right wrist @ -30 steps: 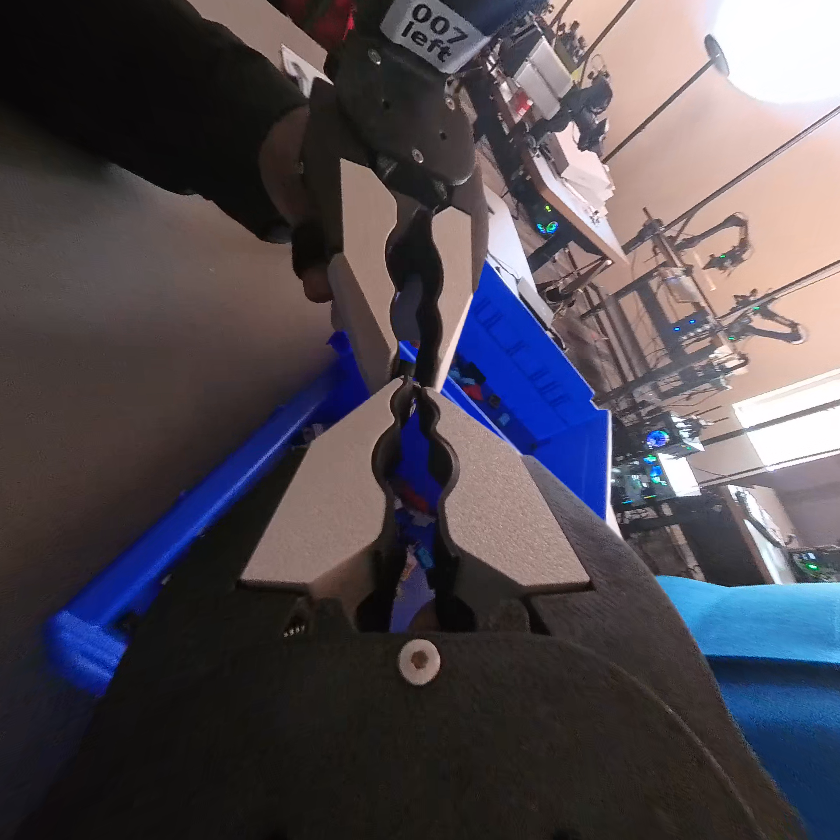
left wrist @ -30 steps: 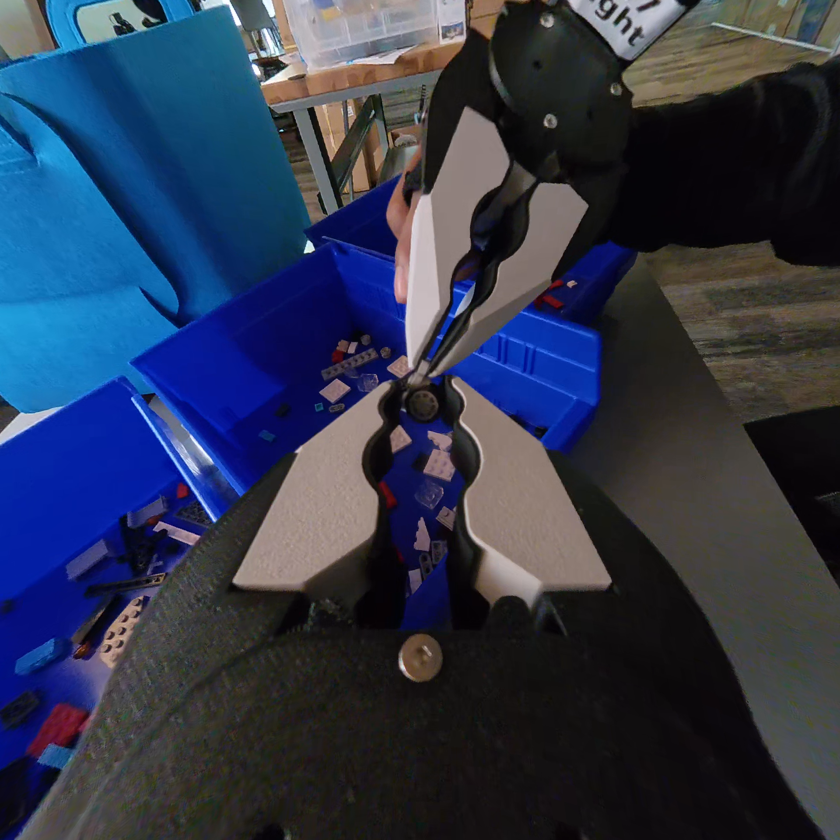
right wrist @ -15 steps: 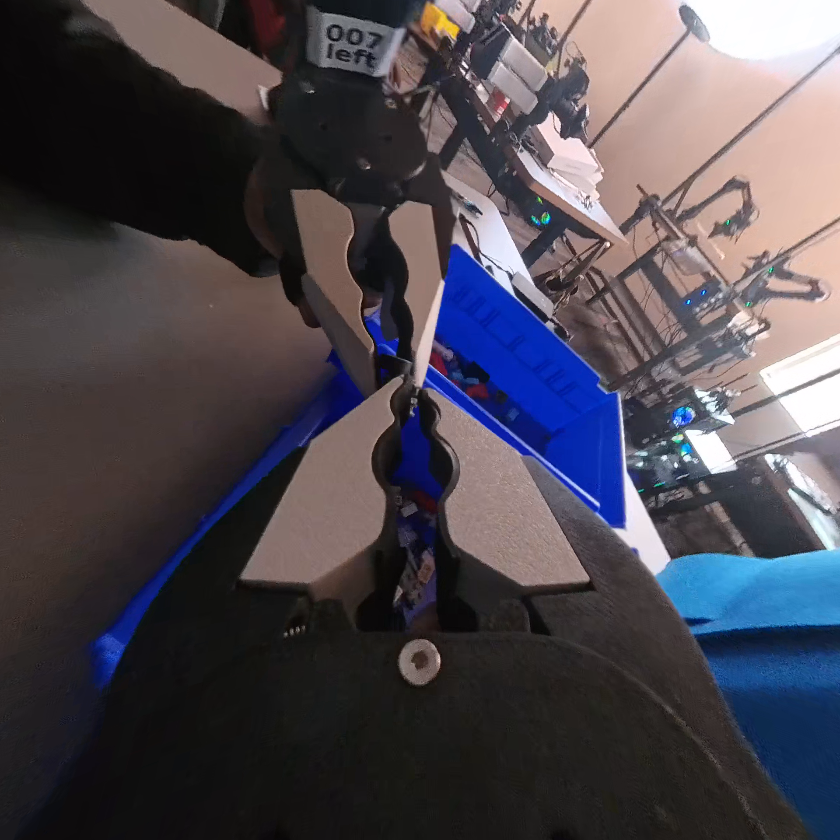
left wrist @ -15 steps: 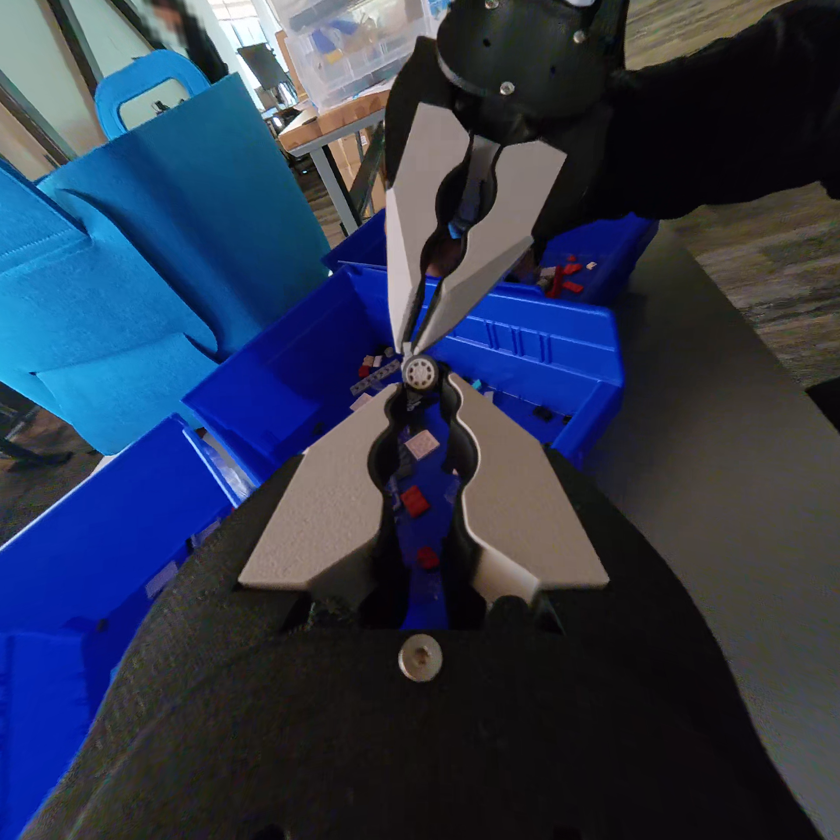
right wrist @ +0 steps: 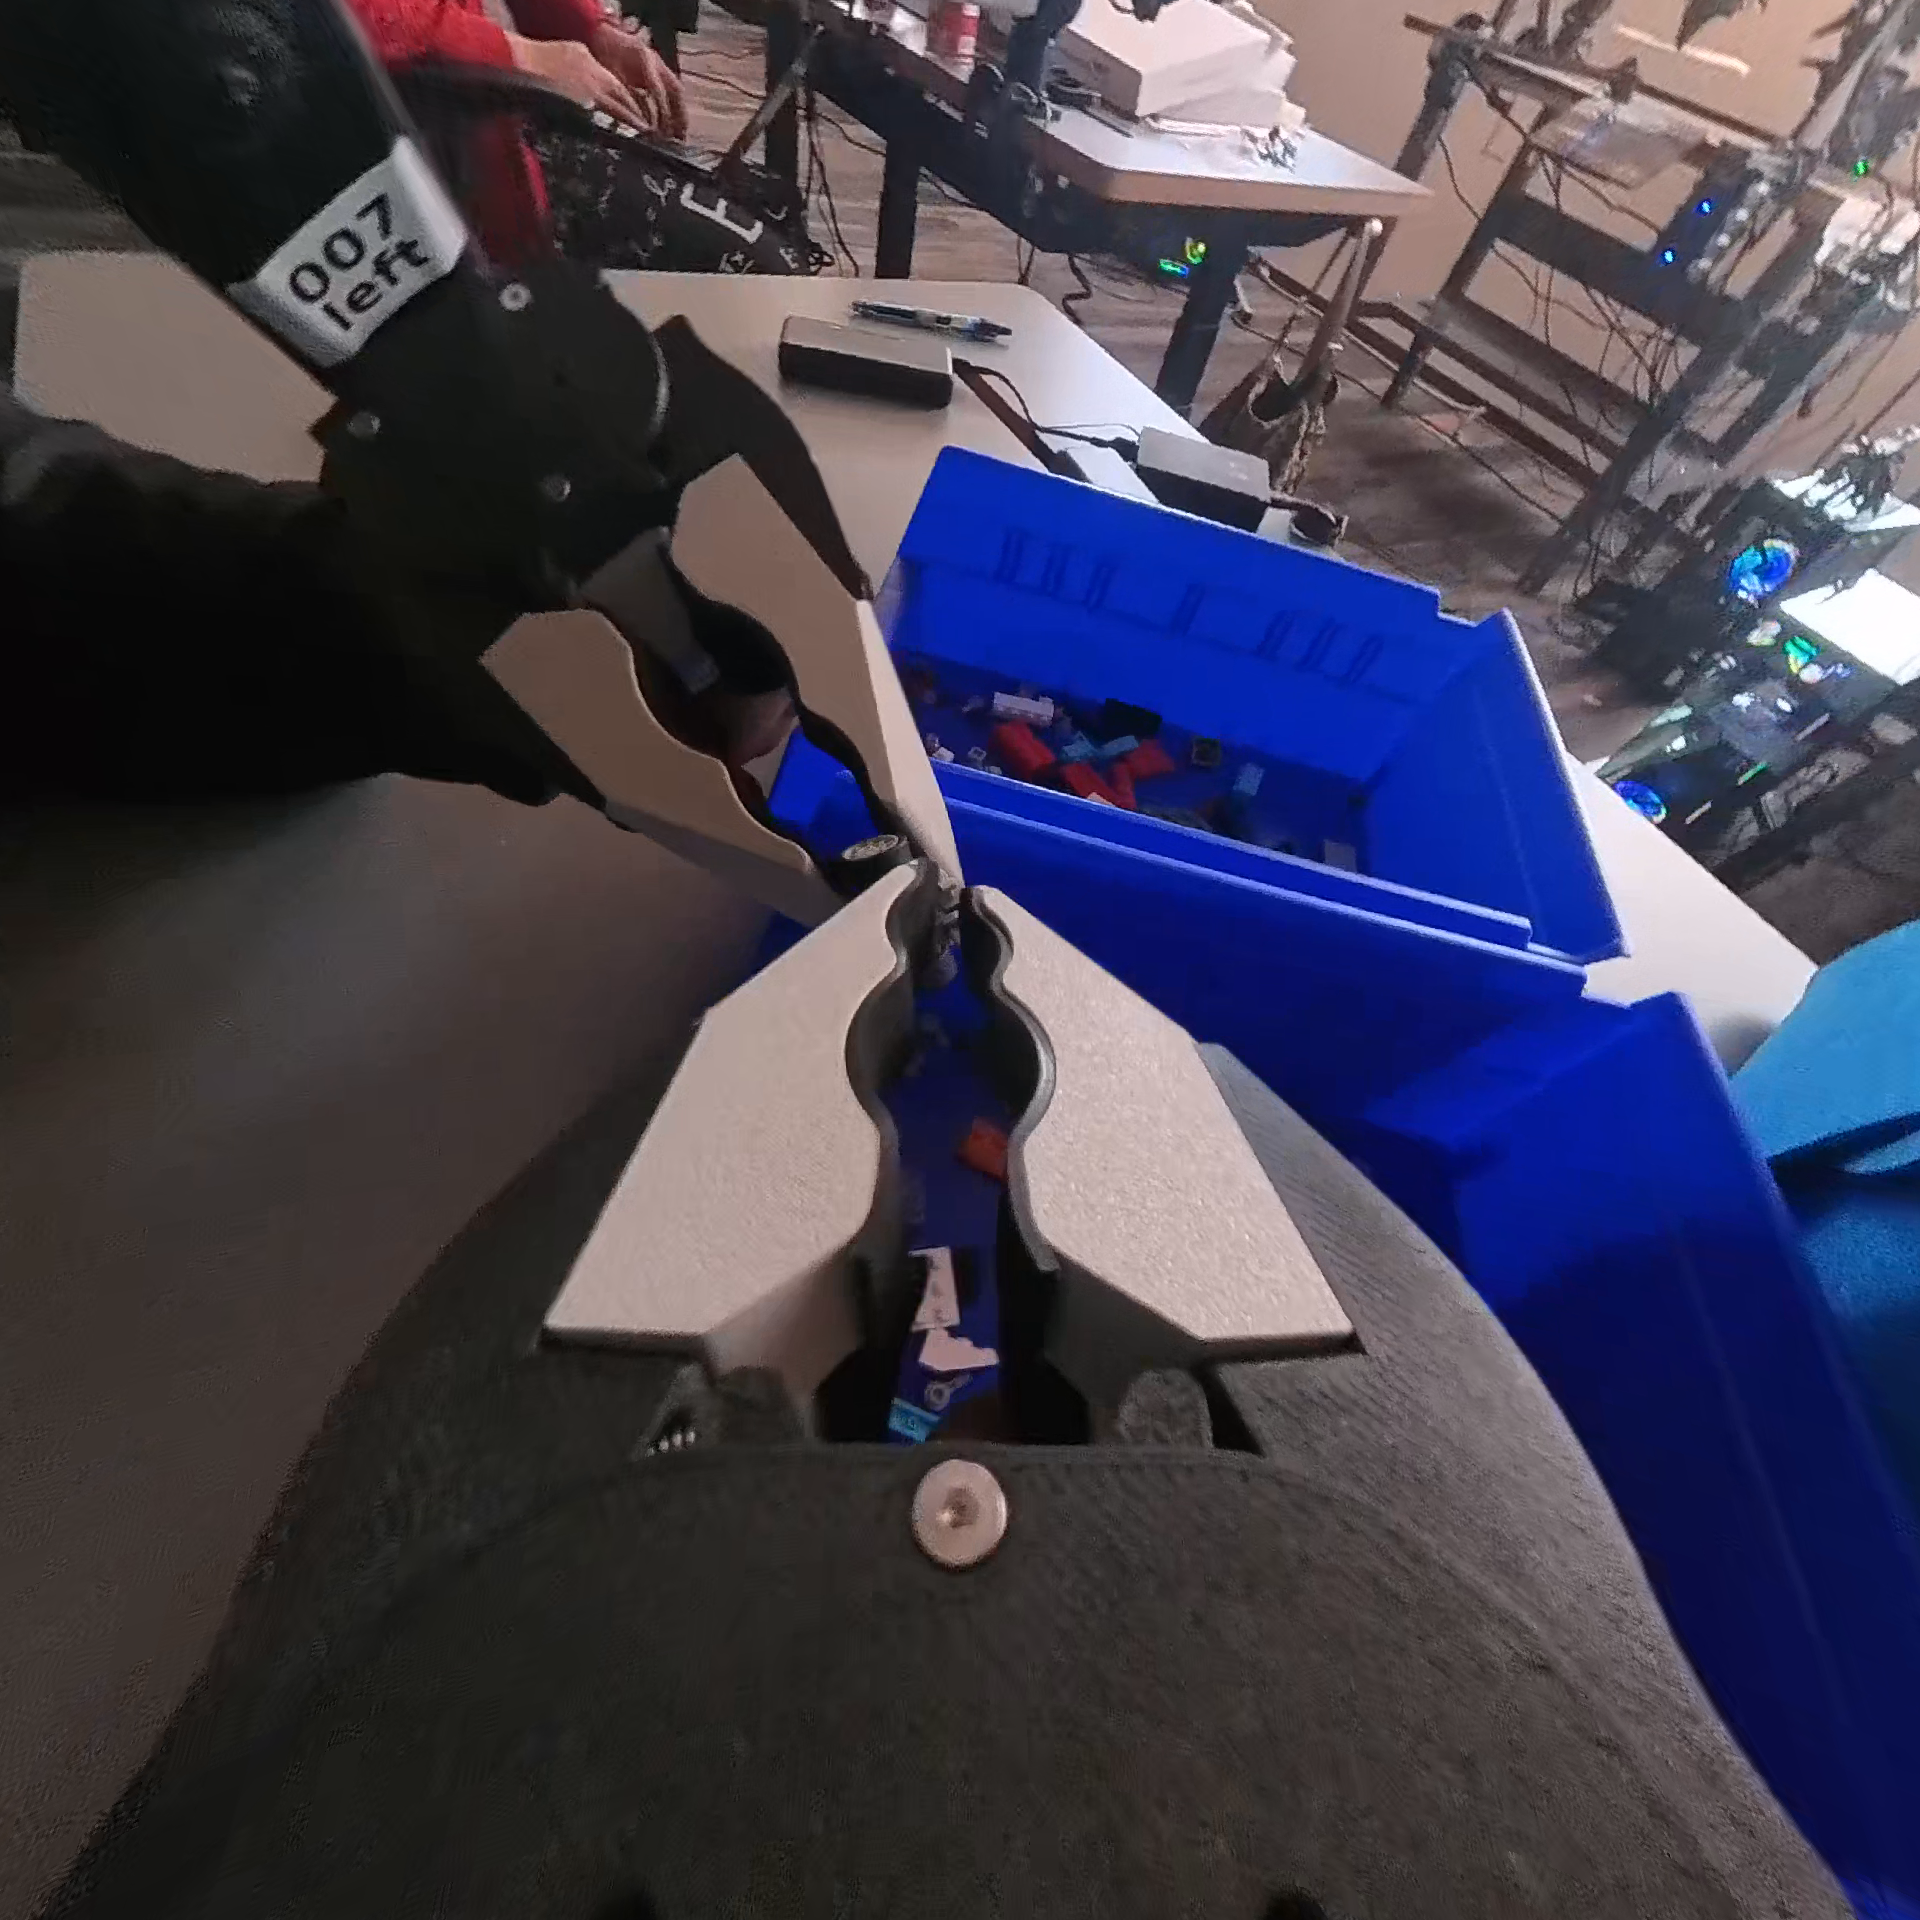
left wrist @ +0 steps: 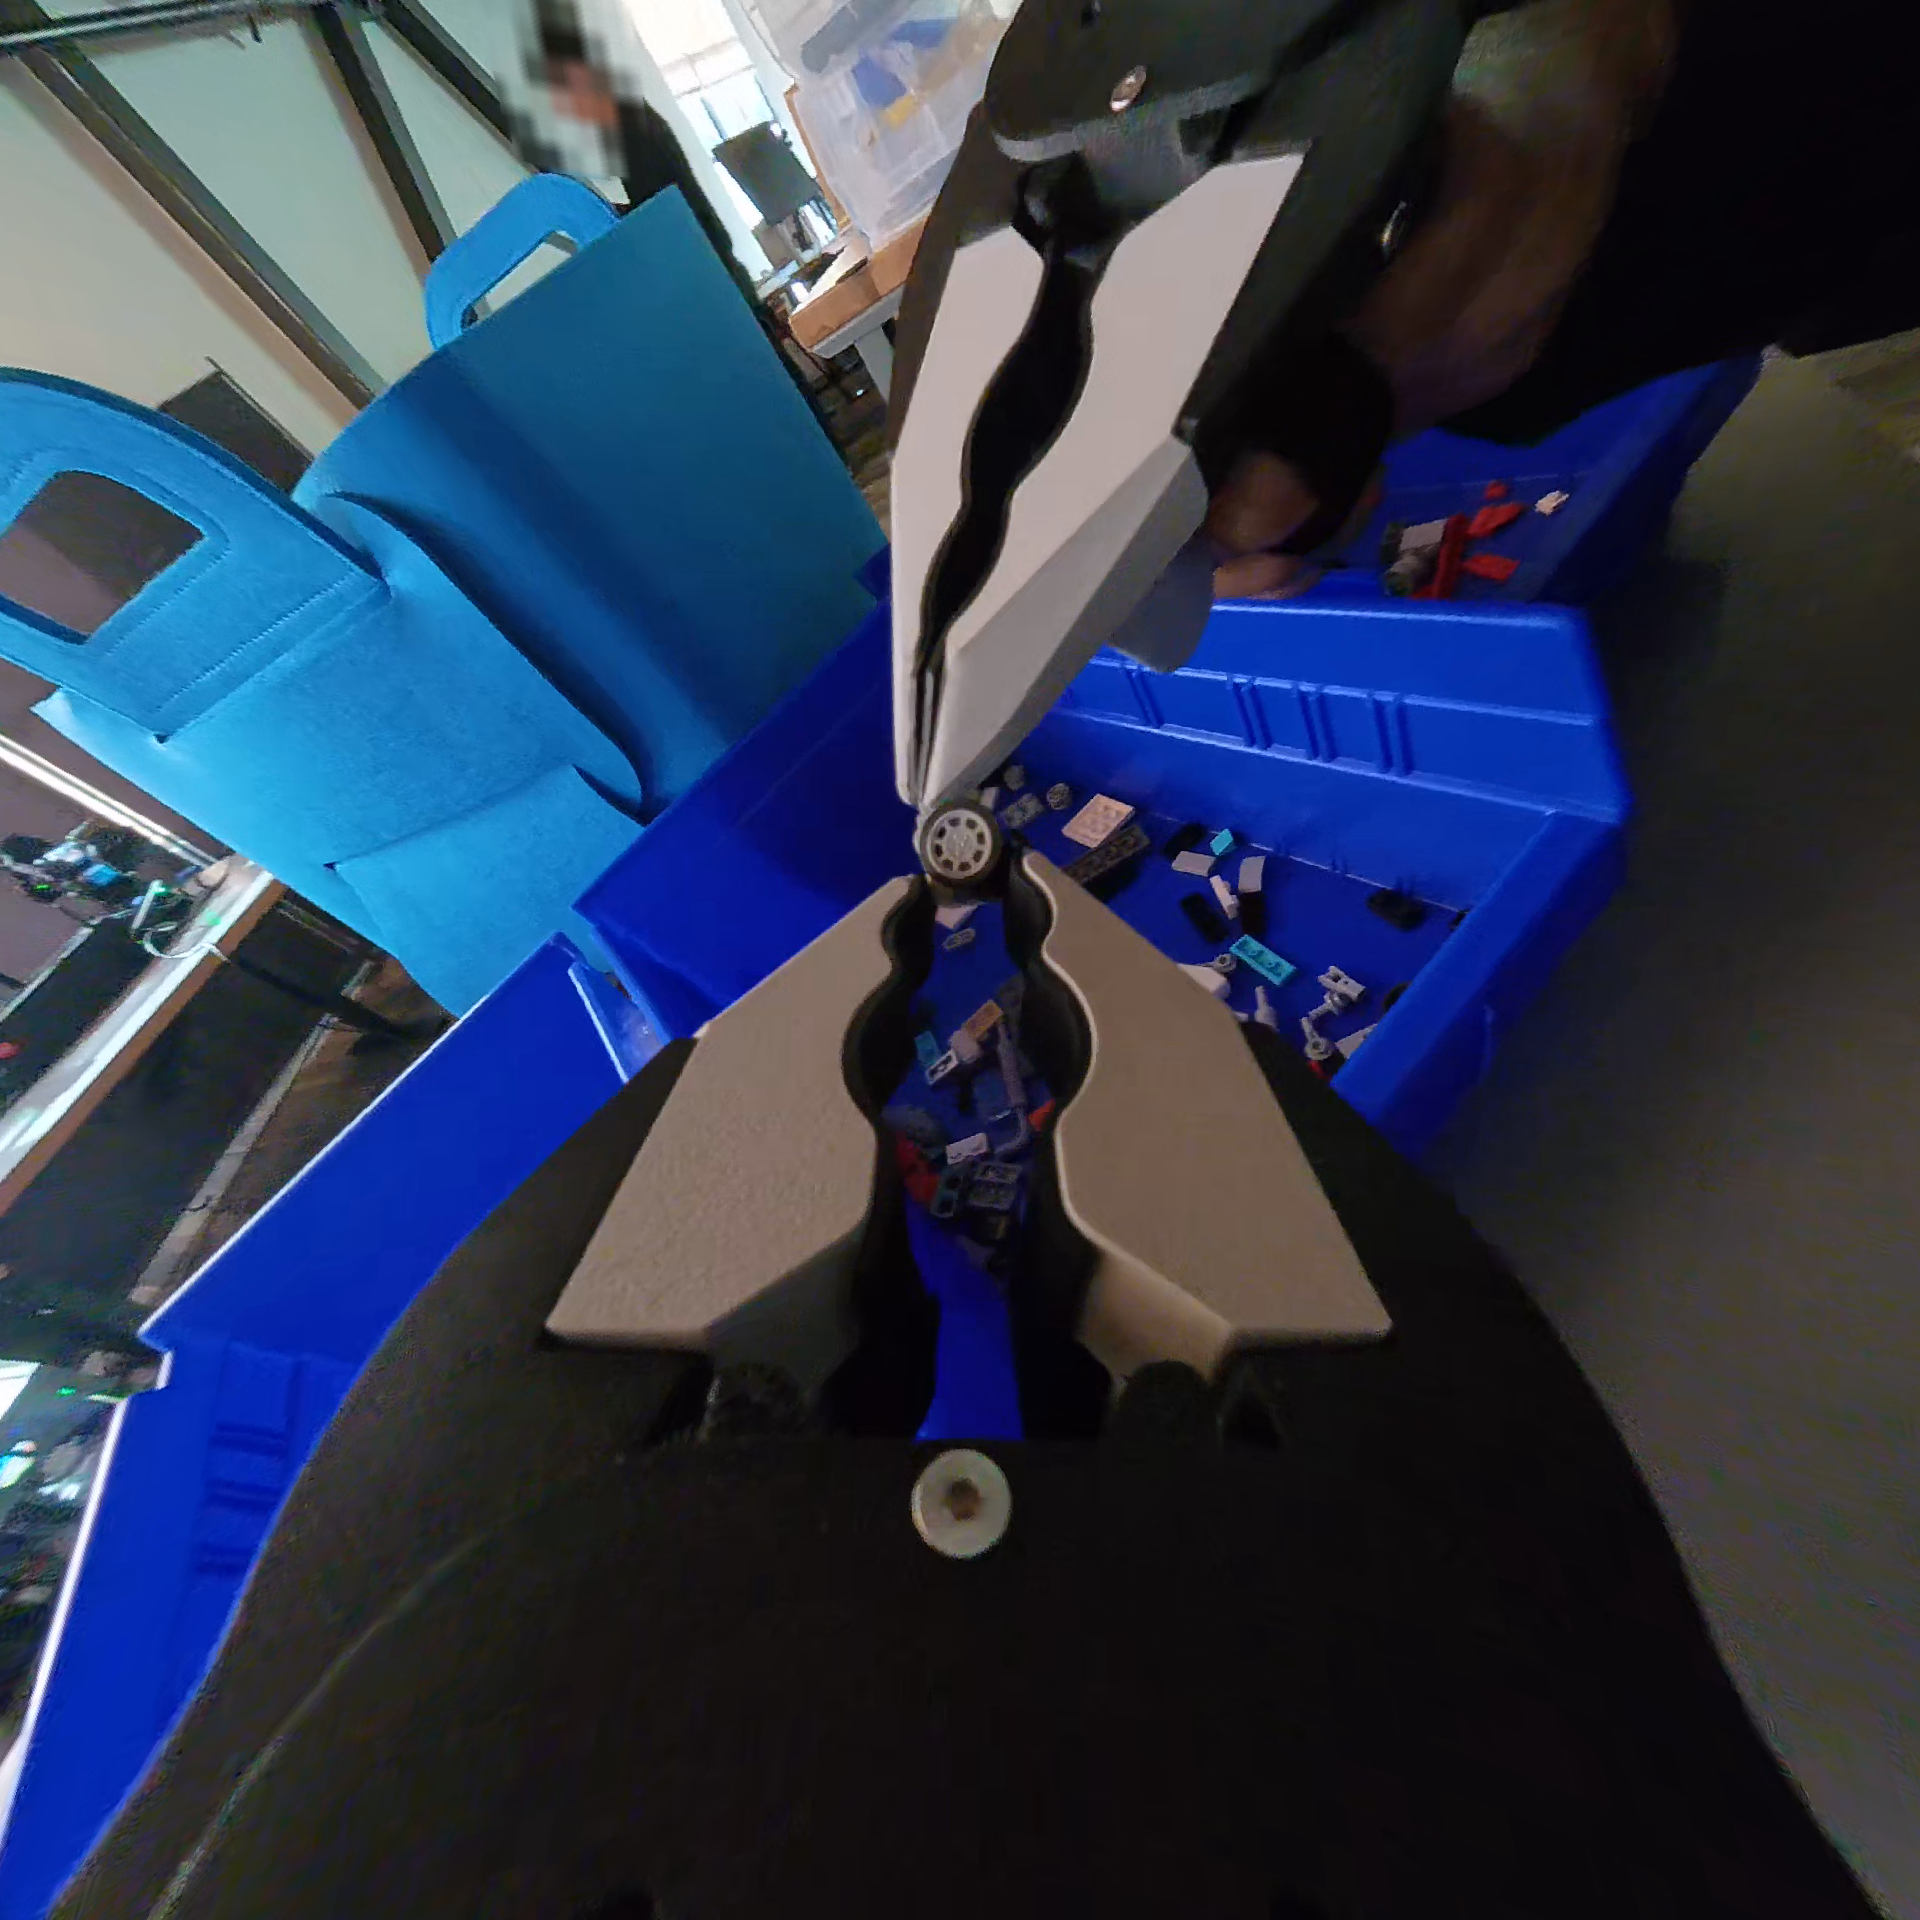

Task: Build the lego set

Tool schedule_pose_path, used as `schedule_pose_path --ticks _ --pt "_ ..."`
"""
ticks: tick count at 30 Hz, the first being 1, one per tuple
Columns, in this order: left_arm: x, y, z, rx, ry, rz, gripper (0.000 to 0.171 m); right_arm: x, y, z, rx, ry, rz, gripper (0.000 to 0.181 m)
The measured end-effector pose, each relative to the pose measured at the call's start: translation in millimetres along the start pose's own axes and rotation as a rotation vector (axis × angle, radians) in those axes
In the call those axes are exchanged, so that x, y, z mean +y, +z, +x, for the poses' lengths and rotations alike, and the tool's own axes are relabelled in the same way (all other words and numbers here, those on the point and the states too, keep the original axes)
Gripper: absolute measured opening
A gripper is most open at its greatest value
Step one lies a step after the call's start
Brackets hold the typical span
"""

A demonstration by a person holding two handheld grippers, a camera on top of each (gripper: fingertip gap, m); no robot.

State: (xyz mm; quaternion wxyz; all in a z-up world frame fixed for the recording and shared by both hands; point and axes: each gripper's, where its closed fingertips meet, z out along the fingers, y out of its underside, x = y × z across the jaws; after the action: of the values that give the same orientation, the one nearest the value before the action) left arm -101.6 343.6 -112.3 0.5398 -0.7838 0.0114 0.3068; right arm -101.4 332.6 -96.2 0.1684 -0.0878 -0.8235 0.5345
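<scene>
A small wheel [left wrist: 961, 842] with a grey hub and black tyre is pinched between the tips of my left gripper [left wrist: 961, 883], held above a blue bin. My right gripper [left wrist: 920, 795] comes down from above, jaws shut, with its tips touching the top of the wheel. In the right wrist view, my right gripper [right wrist: 940, 896] is shut on a small grey piece [right wrist: 940, 920] that is mostly hidden. The left gripper [right wrist: 883, 868] reaches in from the upper left with the wheel's tyre [right wrist: 868, 854] at its tips, tip to tip with the right.
Blue bins [left wrist: 1351, 707] [right wrist: 1195, 644] hold several loose bricks [left wrist: 1226, 904] below the grippers. They stand on a dark grey table [left wrist: 1714, 1039]. Blue felt panels [left wrist: 571, 468] stand behind. A black box [right wrist: 868, 358] lies on a far table. Only a small space, under 4 cm, lies between the two pairs of fingers.
Both grippers have turned and shifted together over the bins, so the views have swung. The wheel stays in the left tips and the right tips stay against it.
</scene>
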Motion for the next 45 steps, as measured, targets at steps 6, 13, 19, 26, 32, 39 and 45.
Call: schedule_pose_path --ticks 6,13,19,26,32,39,45 --pt "0 3 2 -0.028 0.026 0.010 0.013 6 3 10 0.105 0.076 -0.042 0.000" --pt "9 10 -3 -0.062 -0.010 -0.069 0.013 21 4 26 0.197 0.053 -0.133 0.000" --pt "41 17 -8 -0.046 -0.175 -0.293 0.017 25 -4 40 0.250 0.039 -0.151 0.000" --pt "11 -12 -13 0.024 -0.430 -0.101 0.041 11 -13 29 0.253 0.063 -0.114 0.000" --pt "28 -129 -32 -0.093 -0.597 0.025 0.041 -21 2 -31 0.140 0.117 0.001 0.000" --pt "132 -292 -30 -0.427 -0.754 -0.140 0.041 -25 81 -118 -0.063 0.134 0.023 0.000" --pt "180 -346 -1 -0.445 -0.837 -0.233 0.041 13 154 -154 -0.138 0.147 -0.066 0.000"
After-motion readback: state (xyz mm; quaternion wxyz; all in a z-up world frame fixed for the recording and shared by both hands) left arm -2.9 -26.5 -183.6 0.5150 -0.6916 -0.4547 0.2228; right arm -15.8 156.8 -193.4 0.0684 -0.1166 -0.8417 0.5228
